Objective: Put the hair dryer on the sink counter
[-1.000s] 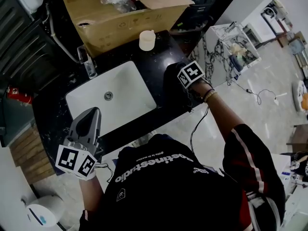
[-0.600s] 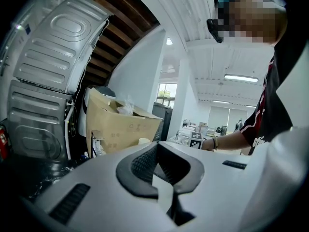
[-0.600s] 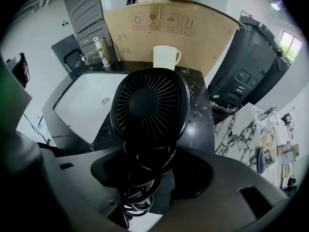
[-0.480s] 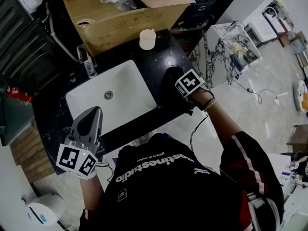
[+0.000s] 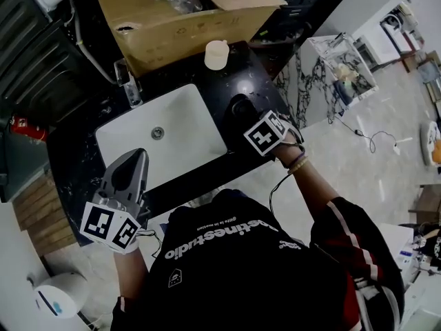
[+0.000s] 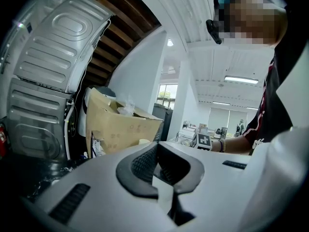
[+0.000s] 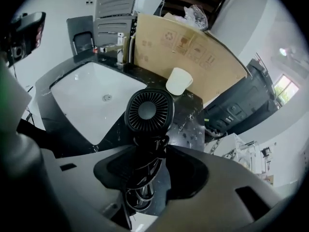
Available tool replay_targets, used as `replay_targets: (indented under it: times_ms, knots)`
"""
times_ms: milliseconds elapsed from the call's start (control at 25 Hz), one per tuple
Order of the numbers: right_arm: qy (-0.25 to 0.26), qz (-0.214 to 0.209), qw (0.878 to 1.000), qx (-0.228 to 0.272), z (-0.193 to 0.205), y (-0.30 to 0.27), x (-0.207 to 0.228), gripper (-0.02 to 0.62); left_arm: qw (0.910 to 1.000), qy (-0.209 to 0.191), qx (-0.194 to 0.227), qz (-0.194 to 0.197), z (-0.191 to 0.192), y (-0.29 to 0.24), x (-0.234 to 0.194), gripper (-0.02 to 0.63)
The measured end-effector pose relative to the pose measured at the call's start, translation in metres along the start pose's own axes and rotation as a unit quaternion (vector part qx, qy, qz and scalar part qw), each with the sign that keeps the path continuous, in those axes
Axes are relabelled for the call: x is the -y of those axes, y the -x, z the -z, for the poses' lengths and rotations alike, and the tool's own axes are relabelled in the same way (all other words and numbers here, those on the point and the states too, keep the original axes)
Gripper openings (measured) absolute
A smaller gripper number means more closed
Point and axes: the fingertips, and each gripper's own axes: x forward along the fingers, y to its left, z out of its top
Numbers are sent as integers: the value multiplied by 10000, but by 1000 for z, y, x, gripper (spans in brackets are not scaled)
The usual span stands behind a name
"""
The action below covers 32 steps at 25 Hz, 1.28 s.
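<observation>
Black sink counter [image 5: 236, 74], right tool [image 7: 153, 172] released, jaws just narrowing around hair dryer [image 7: 148, 111], left tool [image 6: 157, 164] clenched.

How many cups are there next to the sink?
1. The white cup stands on the black counter just beyond the sink, in front of the cardboard box. More could be hidden inside the box.
</observation>
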Motion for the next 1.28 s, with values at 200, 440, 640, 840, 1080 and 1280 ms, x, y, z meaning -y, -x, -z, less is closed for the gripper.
replay_targets:
  times_ms: [200, 440, 640, 840, 1080, 1280]
  knots:
    - [486, 144, 9986, 158, -3, -5, -27, 201, 10000, 16, 5, -8, 0, 1, -3, 14]
    - [425, 190, 9982, 368, -9, -15, -36, 201, 10000, 28, -17, -70, 2, 4, -9, 15]
    - [656, 217, 9970, 350, -6, -13, -38, 201, 9999, 18, -30, -119, 3, 6, -13, 14]
    - [780, 126, 9958, 454, -14, 5, -45, 197, 9999, 11, 20, -112, 0, 6, -16, 15]
    - [546, 187, 9888, 1373, -54, 52, -34, 93, 9999, -17, 72, -111, -3, 4, -16, 15]
    - [297, 52, 9678, 2500, -101, 95, -37, 43, 9996, -89, 187, -188, -13, 6, -19, 14]
